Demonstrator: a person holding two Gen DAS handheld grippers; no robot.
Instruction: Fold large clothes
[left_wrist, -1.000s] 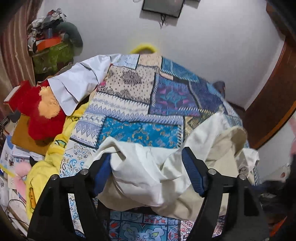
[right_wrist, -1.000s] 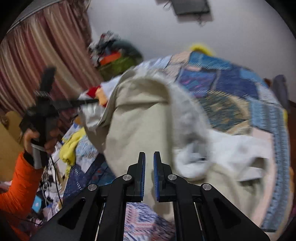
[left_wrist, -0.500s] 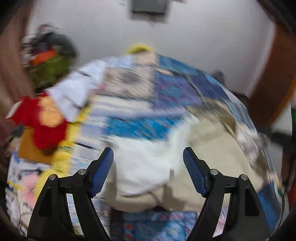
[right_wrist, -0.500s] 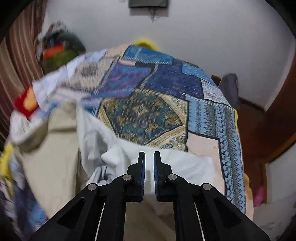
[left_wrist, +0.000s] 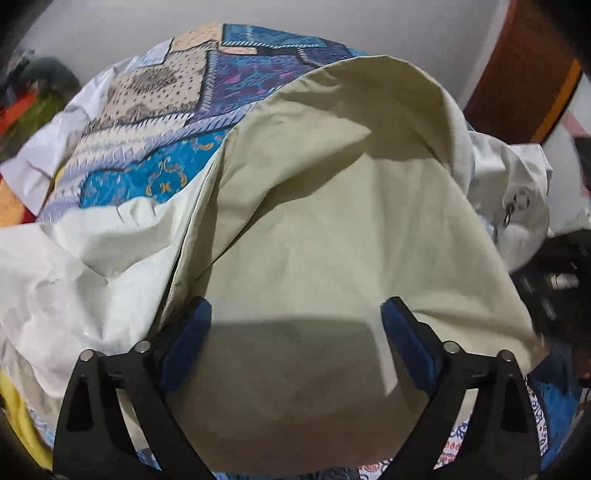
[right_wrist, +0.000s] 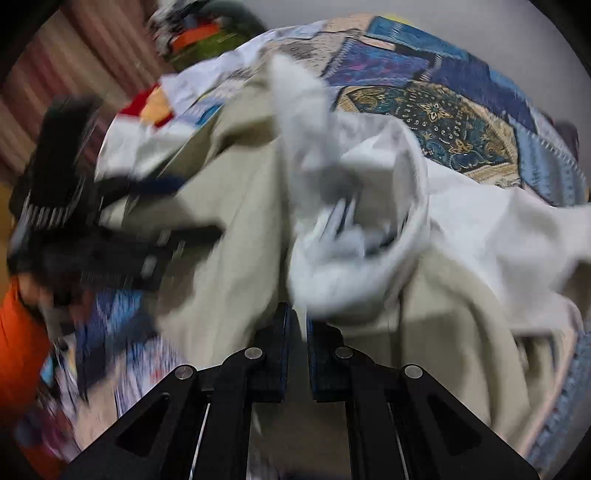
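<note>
A large cream garment (left_wrist: 332, 229) with white lining (left_wrist: 66, 266) lies bunched on the patchwork bed cover (left_wrist: 155, 110). My left gripper (left_wrist: 295, 343) is open, its blue pads either side of the cream cloth, which fills the gap between them. In the right wrist view the same garment (right_wrist: 229, 236) is blurred, with white lining (right_wrist: 354, 236) heaped in the middle. My right gripper (right_wrist: 297, 325) is shut on the garment's white edge. The left gripper (right_wrist: 110, 229) shows there as a dark blur at the left.
The patchwork cover (right_wrist: 443, 118) stretches toward the far wall. A white cloth (left_wrist: 48, 147) lies at the bed's left edge. A pile of clothes (right_wrist: 207, 33) sits in the far left corner by a striped curtain (right_wrist: 48, 85). A wooden door (left_wrist: 528, 66) stands at the right.
The left gripper has moved down close onto the cream garment, which now fills its view. The right gripper, still shut, has swung left and the garment is bunched up in front of it.
</note>
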